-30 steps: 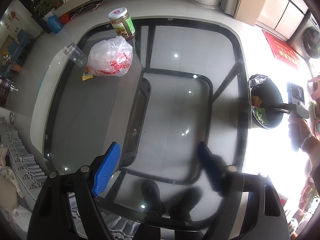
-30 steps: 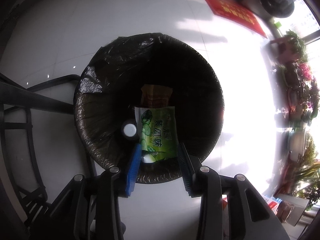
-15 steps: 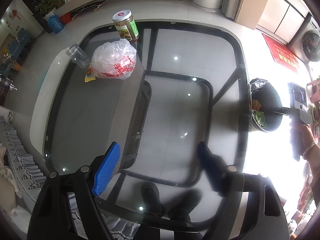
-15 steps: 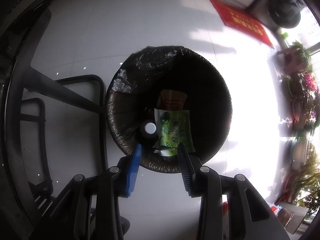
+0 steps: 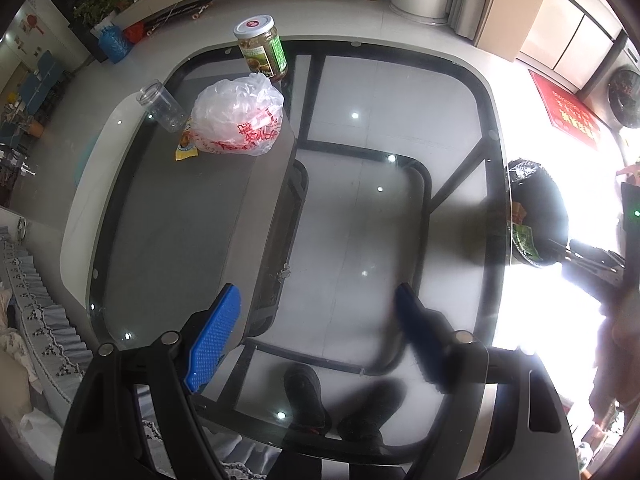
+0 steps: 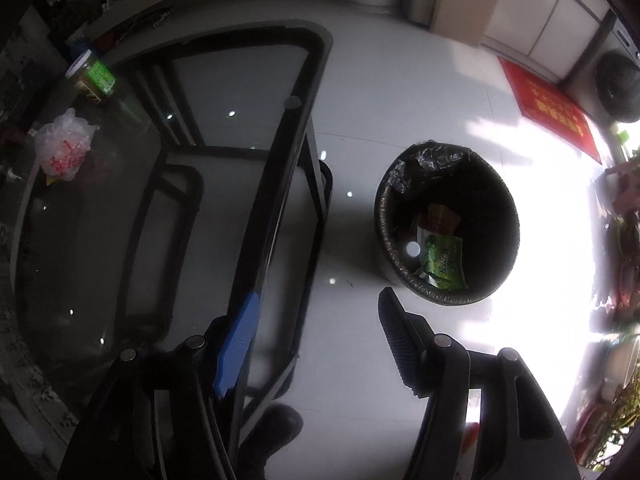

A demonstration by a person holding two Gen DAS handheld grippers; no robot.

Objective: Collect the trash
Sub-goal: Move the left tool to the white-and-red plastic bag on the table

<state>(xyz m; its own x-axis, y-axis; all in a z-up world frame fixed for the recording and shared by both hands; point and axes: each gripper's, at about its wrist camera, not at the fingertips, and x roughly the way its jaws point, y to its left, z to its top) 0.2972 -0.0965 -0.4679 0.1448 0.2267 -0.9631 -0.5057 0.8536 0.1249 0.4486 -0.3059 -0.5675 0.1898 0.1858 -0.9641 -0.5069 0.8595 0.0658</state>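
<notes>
A crumpled white plastic bag with red print [image 5: 238, 117] lies on the glass table [image 5: 168, 216] at the far left, over a yellow wrapper [image 5: 187, 148]. It also shows in the right wrist view [image 6: 62, 148]. My left gripper [image 5: 316, 320] is open and empty, high above the table's near side. My right gripper [image 6: 316, 328] is open and empty, above the floor between the table's right edge and the black-lined bin [image 6: 446, 222]. The bin holds a green packet [image 6: 442, 260], an orange packet and a white-capped item.
A green-labelled jar with a white lid [image 5: 262, 49] and an empty clear jar [image 5: 162, 106] stand beside the bag. A red mat [image 6: 548, 108] lies on the white floor beyond the bin. My shoes show through the glass [image 5: 308, 396].
My right gripper has opened wider and pulled up and back from over the bin, toward the table edge. The left gripper has stayed open with little movement.
</notes>
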